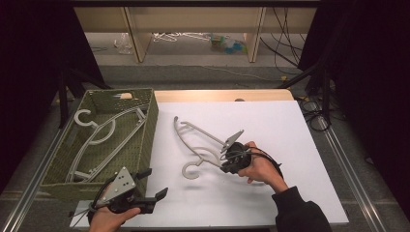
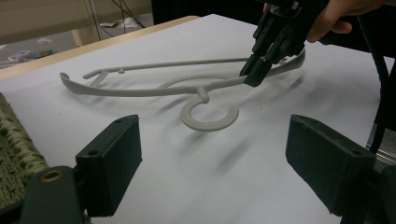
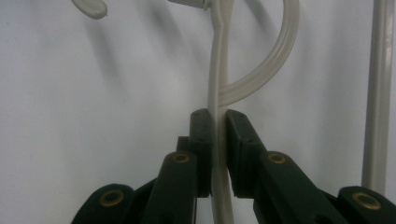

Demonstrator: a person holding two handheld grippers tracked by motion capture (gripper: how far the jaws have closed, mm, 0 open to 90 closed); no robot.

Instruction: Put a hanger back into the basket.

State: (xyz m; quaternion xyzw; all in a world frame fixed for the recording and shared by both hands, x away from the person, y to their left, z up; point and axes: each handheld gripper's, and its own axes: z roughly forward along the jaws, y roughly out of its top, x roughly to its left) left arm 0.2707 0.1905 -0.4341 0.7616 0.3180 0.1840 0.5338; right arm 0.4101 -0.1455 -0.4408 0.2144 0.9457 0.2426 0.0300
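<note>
A pale grey plastic hanger [image 1: 200, 140] lies over the white sheet [image 1: 270, 125] in the middle of the table, its hook [image 1: 191, 170] toward the near side. My right gripper [image 1: 225, 166] is shut on the hanger's upper arm near the hook; in the right gripper view both pads [image 3: 203, 140] press on the thin bar [image 3: 215, 93]. In the left gripper view the right gripper [image 2: 254, 77] pinches the hanger [image 2: 140, 88] and that end is lifted a little. My left gripper [image 1: 154, 182] stands open at the near left, nothing between its jaws.
A green woven basket [image 1: 150, 130] at the left holds another pale hanger [image 1: 96, 135]. The table's wooden edge [image 1: 222, 94] runs along the back. Beyond it are shelf legs, cables and clutter on the floor. Dark curtains flank both sides.
</note>
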